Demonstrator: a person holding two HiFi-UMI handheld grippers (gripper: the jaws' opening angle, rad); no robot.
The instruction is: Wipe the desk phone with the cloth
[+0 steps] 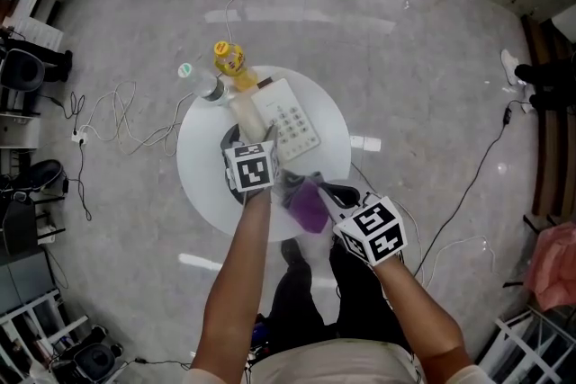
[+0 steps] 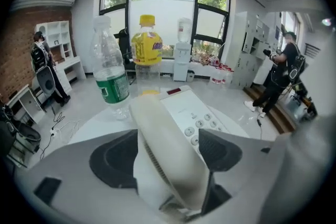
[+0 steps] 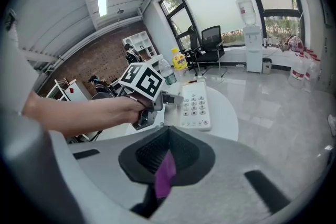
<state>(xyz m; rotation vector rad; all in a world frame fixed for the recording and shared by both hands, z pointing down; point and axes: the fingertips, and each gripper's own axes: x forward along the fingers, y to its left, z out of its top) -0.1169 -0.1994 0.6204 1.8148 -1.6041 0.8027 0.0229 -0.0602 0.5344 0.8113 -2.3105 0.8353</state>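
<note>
Round white table bears desk phone, clear bottle, yellow bottle, probably juice.

Both bare forearms reach forward, the left forearm nearly straight and the right forearm angled inward toward it. The left gripper has its jaws spread wide with a phone handset between them. The right gripper has its jaws closed together, pinching a purple cloth.

No text can be read. Label print on the yellow bottle behind the desk phone, and the key markings, are blurred.
</note>
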